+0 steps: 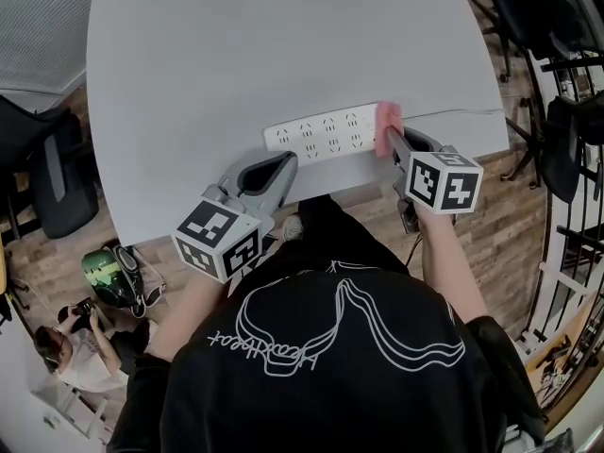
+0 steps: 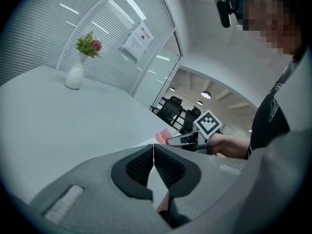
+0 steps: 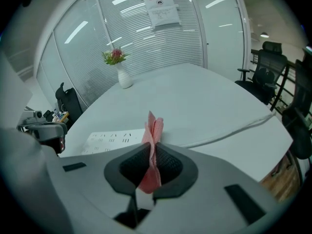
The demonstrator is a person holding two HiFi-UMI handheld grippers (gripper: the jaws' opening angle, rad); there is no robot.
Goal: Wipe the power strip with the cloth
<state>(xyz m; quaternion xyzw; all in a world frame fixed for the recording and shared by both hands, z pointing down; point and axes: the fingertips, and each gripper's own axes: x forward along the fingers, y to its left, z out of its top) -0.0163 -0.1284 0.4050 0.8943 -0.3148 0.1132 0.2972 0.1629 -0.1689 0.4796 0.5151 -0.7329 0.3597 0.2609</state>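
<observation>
**Pink cloth clamped and set at the cable end of the power strip**

Head view: a white power strip (image 1: 321, 132) is seen lying along the near edge of the grey table (image 1: 236, 55), with its cable (image 1: 453, 113) led off towards the right edge. A folded pink cloth (image 1: 388, 126) is held against the strip's right end by the right gripper (image 1: 390, 142). This placement is judged to be a starting point, so that a stroke can be drawn along the whole row of sockets. The left gripper (image 1: 283, 164) is held just off the near edge, close to the strip's left end but apart from it. It is probably kept there so that the strip can be steadied if it slides.

Left gripper view: the jaws of the left gripper (image 2: 154, 152) are seen pressed together with nothing between them. Beyond them the pink cloth (image 2: 164, 133) is seen in the other gripper. A white vase (image 2: 74, 77) of flowers is set well back near the far edge, clear of the work.

Right gripper view: the jaws of the right gripper (image 3: 152, 155) are closed on the cloth (image 3: 153, 130). It is pinched low, so that a bunched fold is left standing above the pads as the wiping face. The power strip (image 3: 109, 140) is seen just ahead and to the left, and the cable (image 3: 229, 128) curves away to the right.
</observation>
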